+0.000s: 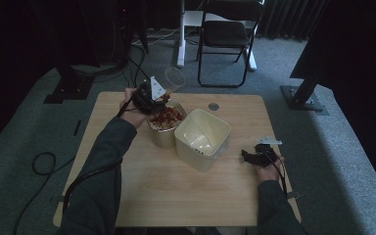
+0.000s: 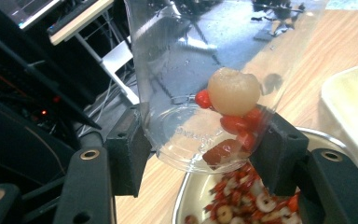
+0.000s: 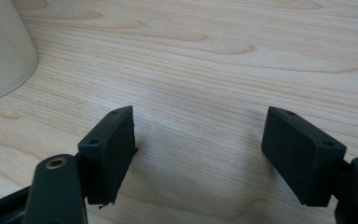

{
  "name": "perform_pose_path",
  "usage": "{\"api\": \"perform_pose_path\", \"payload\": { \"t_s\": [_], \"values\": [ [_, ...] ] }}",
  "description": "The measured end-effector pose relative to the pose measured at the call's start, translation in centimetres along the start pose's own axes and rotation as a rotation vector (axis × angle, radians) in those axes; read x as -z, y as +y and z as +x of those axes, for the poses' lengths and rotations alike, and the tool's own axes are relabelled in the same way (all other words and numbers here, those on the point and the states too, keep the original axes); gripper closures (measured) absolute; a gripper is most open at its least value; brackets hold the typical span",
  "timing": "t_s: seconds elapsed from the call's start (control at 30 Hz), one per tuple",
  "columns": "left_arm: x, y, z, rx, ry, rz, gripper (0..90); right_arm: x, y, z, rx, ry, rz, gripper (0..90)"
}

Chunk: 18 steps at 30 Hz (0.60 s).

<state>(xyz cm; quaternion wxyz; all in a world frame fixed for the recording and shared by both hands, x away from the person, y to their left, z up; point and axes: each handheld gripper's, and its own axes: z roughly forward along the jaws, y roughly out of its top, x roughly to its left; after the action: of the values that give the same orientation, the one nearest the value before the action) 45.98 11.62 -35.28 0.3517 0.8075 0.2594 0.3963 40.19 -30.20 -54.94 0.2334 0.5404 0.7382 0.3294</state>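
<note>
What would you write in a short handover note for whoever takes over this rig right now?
Left gripper: shut on the clear cup, tilted over the metal bowl.
Right gripper: open, nothing held, over bare table beside the cream tub.
Done: most dried fruit lies in the bowl.
Left: a pale piece and red bits remain in the cup; tip them out, then set the cup down.

I see the cup (image 1: 174, 78) above the bowl (image 1: 165, 128) at frame centre-left, the bin (image 1: 202, 138) touching its right, my right tongs (image 1: 247, 155) farther right on the worktop (image 1: 176, 196).

High view looks down on the table (image 1: 176, 196); both gripper views sit close, probably sharing its wood.
</note>
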Motion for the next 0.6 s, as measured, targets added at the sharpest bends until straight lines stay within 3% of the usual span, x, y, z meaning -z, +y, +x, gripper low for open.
{"api": "perform_pose_path", "payload": {
  "t_s": [0.2, 0.4, 0.6],
  "values": [
    [-0.1, 1.0, -0.7, 0.0, -0.019, -0.02, 42.7, 0.0, 0.0, 0.0, 0.0, 0.0, 0.0, 25.3],
    [-0.1, 2.0, -1.4, 0.039, -0.054, -0.059, 42.7, 0.0, 0.0, 0.0, 0.0, 0.0, 0.0, 25.3],
    [-0.3, 2.6, -1.9, 0.039, -0.077, -0.06, 42.7, 0.0, 0.0, 0.0, 0.0, 0.0, 0.0, 25.3]
  ]
}}
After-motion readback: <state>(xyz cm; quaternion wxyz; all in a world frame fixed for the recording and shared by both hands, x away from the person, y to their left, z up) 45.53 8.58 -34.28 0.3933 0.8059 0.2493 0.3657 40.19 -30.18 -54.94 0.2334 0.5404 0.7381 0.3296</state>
